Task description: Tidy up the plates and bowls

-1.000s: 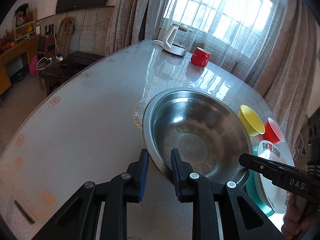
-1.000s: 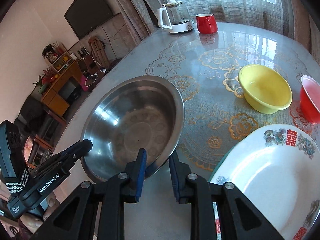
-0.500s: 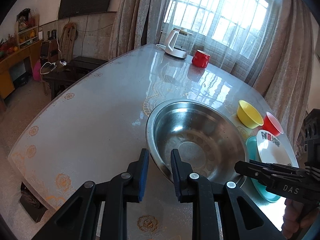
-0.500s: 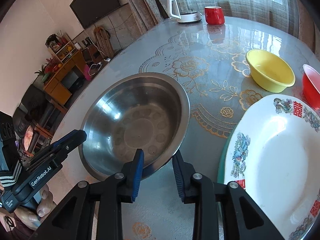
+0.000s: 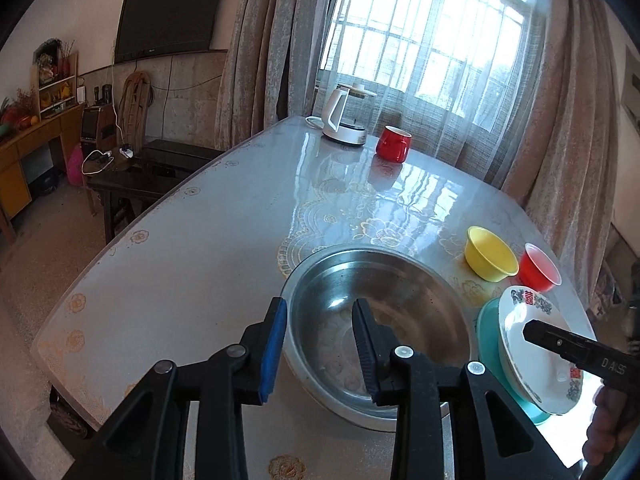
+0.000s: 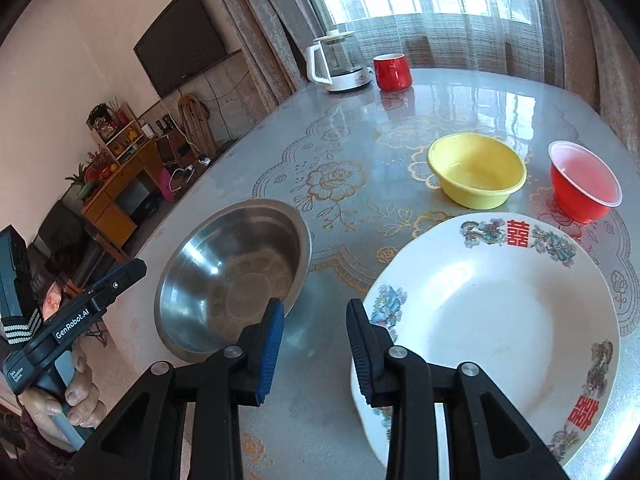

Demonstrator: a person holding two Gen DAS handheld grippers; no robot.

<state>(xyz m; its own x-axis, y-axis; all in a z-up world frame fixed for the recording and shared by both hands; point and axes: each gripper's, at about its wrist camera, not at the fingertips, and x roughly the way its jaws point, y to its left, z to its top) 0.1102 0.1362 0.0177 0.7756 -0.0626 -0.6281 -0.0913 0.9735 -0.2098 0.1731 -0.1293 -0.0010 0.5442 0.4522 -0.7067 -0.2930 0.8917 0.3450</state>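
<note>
A large steel bowl (image 5: 380, 328) (image 6: 232, 280) rests on the table near its front edge. My left gripper (image 5: 320, 340) hovers over the bowl's near left rim. Its jaws are opening: the rim lies in the gap and the pads do not press on it. My right gripper (image 6: 316, 340) is open over bare table, between the steel bowl's right rim and a white flowered plate (image 6: 500, 312). That plate sits on a teal plate (image 5: 486, 332). Beyond them stand a yellow bowl (image 6: 476, 168) and a red plastic bowl (image 6: 584, 180).
A white kettle (image 5: 344, 120) and a red mug (image 5: 394, 144) stand at the far end of the table (image 5: 200, 248), by the curtained window. A person's hand holds each gripper handle. A dark bench and a wooden cabinet stand on the floor to the left.
Both grippers have let go of the steel bowl's rim and drawn back and up. The right one has shifted right, toward the white plate. The bowl stays on the table.
</note>
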